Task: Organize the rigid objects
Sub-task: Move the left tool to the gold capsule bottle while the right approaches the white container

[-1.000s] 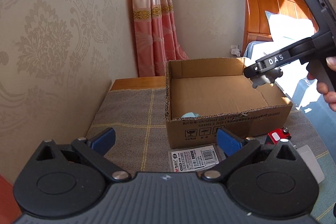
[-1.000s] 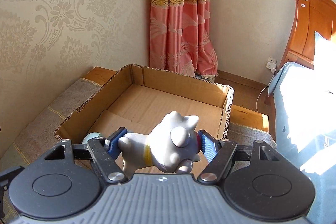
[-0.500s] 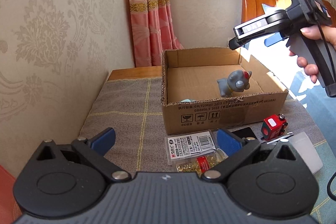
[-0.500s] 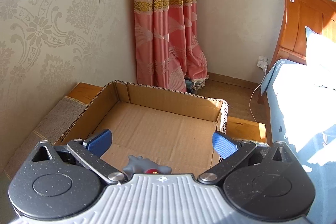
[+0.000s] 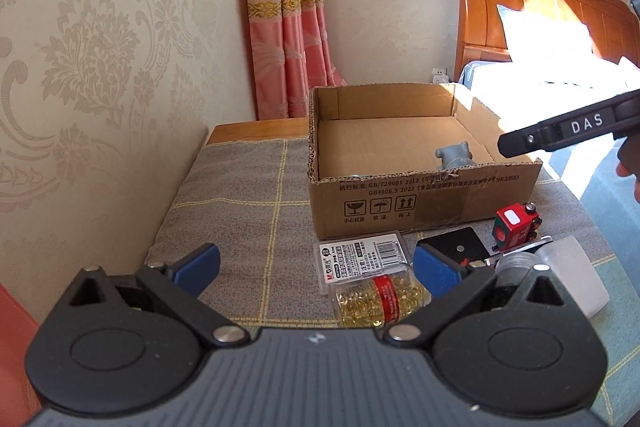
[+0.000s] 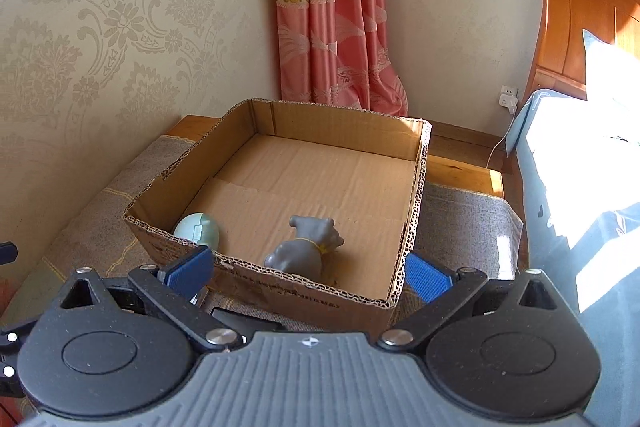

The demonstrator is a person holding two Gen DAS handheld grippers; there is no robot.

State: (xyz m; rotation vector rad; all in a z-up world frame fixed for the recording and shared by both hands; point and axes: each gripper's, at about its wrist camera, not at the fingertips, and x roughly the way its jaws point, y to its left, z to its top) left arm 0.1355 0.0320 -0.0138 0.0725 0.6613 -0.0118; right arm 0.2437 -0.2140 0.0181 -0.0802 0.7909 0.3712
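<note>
Grey figurine point(image 6: 306, 245) lies in the cardboard box point(image 6: 416, 195); both right gripper point(image 6: 308, 273) and left gripper point(image 5: 316, 267) gape empty.

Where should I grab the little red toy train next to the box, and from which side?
Pinch the red toy train across its flat side faces, coming down from above. It stands upright on the cloth, its top is clear, and the cardboard box wall behind blocks a level approach.
</note>
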